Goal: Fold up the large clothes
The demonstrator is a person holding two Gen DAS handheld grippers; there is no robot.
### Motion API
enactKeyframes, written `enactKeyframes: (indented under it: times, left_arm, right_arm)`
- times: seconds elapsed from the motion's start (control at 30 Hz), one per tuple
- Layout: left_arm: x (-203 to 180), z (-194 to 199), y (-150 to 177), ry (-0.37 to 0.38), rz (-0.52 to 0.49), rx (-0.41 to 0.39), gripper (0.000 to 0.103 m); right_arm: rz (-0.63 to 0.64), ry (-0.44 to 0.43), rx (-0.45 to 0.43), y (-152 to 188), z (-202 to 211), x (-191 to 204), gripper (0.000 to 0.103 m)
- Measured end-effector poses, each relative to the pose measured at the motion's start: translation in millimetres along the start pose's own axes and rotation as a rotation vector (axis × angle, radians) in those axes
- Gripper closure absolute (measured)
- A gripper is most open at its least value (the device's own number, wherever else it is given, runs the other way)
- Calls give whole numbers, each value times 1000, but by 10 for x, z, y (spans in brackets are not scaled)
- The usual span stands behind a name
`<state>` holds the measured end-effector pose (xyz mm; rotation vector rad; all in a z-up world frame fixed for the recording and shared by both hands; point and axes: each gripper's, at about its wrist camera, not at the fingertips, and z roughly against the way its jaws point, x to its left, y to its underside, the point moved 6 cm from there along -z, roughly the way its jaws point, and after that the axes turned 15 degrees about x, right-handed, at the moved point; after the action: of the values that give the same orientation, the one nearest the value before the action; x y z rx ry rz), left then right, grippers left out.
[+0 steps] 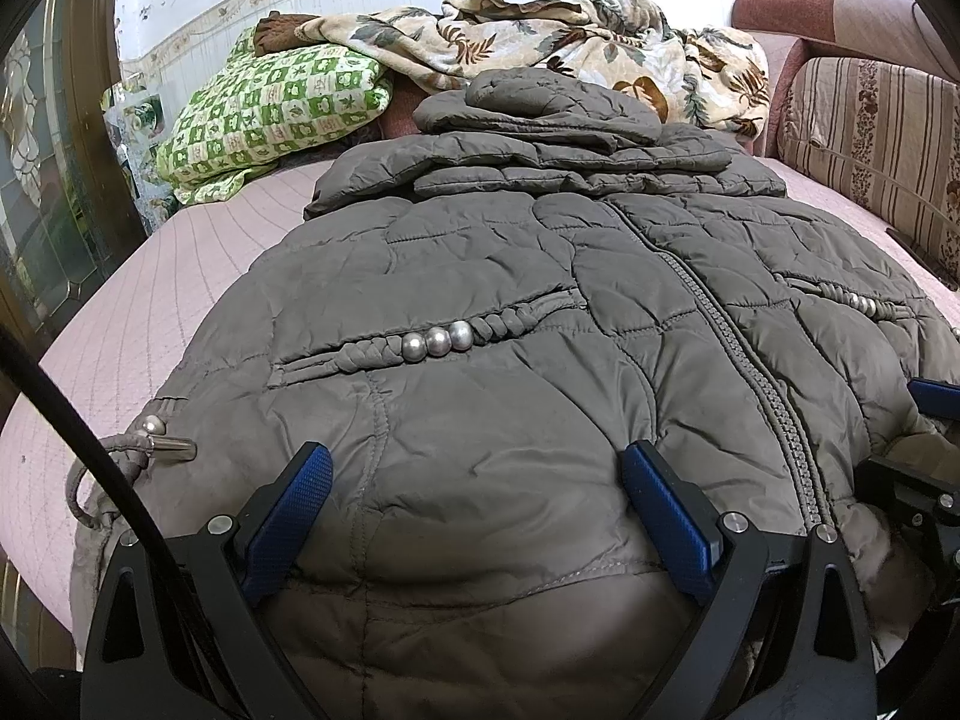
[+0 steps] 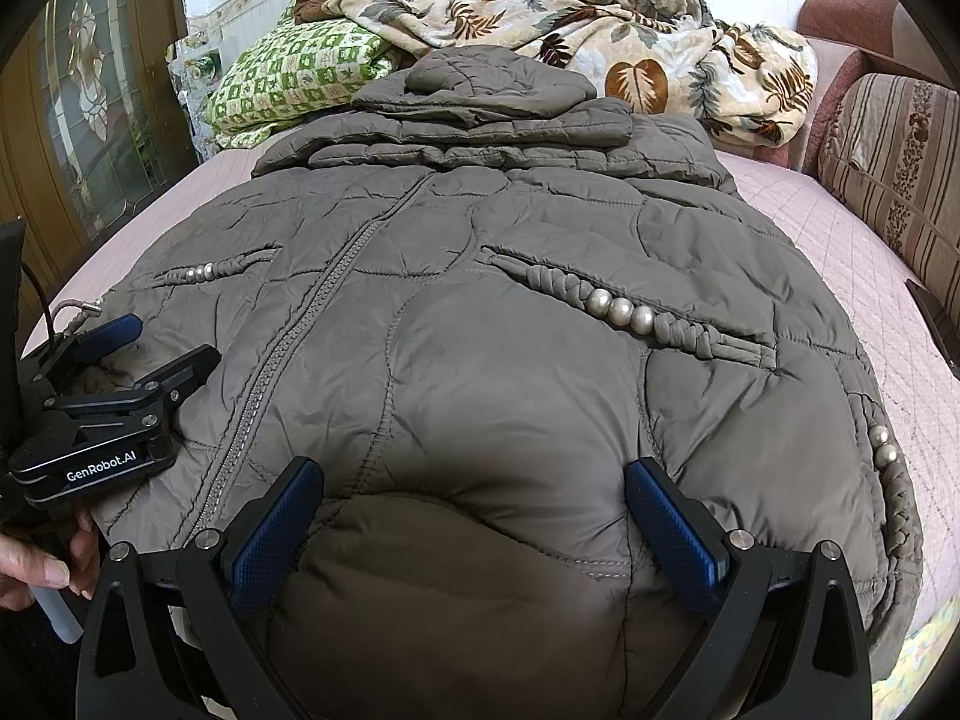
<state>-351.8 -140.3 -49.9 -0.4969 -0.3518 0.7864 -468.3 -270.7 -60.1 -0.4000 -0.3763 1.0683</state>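
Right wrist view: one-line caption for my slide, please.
Open right gripper over the hem of a grey quilted jacket on a pink bed; left gripper alongside.

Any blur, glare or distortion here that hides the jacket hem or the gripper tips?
Left wrist view: sharp, strong fisheye bending, jacket hem shadowed between left gripper fingers. Right wrist view: equally sharp, same shadow at right gripper; no glare.

Jacket [image 1: 480,420] is noted as grey-brown, quilted; pads [image 1: 294,516] blue; bedcover [image 1: 198,240] pink; pillow [image 1: 270,108] green-checked; blanket [image 1: 540,36] leaf-printed.
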Motion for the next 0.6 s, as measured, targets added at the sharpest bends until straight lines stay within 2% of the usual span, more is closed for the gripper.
enactKeyframes:
  times: [0.13,0.3,0.6]
  left_arm:
    - [-16,86,-35,-51,-24,0,6]
    - [-18,200,-32,-127,-58,-56,6]
    - [-8,190,-21,-159,-52,-56,6]
  right_arm:
    - [-4,19,0,-27,42,21,1]
    - [-23,84,-32,-107,143,37,1]
    - [19,186,-16,-118,102,74,1]
